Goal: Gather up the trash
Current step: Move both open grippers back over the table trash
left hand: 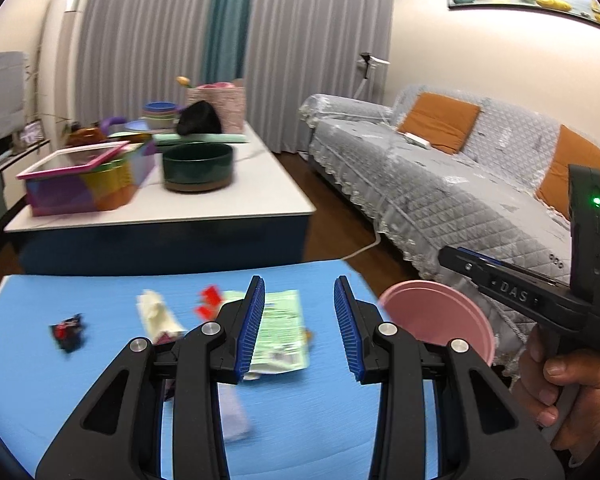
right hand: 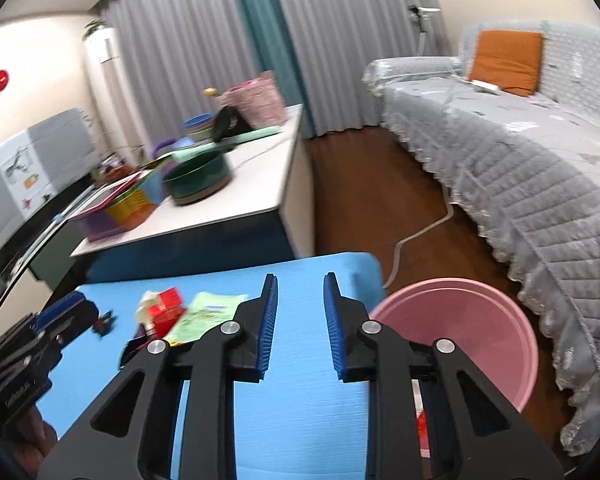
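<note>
So the trash is all loose on the blue desk (left hand: pixel 320 420): a flat green packet (left hand: pixel 284 332) dead centre, cream wrapper (left hand: pixel 156 312) and red scraps (left hand: pixel 210 302) around 10 o'clock of it, a small dark wrapper (left hand: pixel 67 330) out at 9. Pink bin (right hand: pixel 460 336) sits off the desk at 3 o'clock. Looks like light, crinkly, slippery stuff, so I'd pinch the packet by a raised edge. Left gripper (left hand: pixel 300 328) and right gripper (right hand: pixel 300 326): jaws apart, nothing between them.

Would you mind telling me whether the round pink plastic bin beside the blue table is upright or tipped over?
Upright: the round pink plastic bin stands with its open mouth facing up, beside the blue table.
</note>
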`<state>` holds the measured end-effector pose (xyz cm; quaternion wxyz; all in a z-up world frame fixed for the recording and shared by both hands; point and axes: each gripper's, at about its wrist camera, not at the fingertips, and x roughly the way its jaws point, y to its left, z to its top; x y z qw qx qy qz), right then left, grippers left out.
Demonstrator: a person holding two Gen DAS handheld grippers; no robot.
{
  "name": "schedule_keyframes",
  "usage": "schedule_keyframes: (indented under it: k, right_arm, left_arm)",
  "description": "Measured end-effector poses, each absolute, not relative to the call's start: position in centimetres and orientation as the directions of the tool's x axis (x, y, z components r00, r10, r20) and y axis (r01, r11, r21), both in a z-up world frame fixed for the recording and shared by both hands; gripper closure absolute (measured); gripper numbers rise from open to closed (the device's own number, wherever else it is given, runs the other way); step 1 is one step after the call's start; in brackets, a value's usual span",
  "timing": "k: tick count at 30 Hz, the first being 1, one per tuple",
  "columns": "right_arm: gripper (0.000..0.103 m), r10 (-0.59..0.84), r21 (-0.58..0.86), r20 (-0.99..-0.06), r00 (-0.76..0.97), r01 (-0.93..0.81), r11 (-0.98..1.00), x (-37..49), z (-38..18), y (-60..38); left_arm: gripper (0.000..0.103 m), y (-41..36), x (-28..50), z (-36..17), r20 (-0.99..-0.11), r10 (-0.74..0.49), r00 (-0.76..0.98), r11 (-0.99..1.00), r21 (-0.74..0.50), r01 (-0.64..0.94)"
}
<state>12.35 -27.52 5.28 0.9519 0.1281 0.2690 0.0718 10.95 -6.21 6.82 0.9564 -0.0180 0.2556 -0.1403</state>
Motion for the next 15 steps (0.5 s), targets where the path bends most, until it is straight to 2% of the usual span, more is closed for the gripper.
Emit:
schedule_keyframes:
  k: [5, 15]
  right_arm:
    - [0.080, 0.254, 0.264, -0.498, 0.829, -0.134, 0.955, 12.5, 5.0, -24.2]
    - [0.080, 0.347, 0.306, -0.569, 0.745, -0.200, 0.931, 14.1, 1.2, -19.8]
  left_arm:
    - [0.067, -1.2, 10.9, 6.8, -0.481, -0.212, 0.851, 0.977, -0.098, 0.189]
    - [0.067, 5.4, 11.7, 4.6, -0.482, -0.065, 0.874, 0.997, -0.074, 0.034]
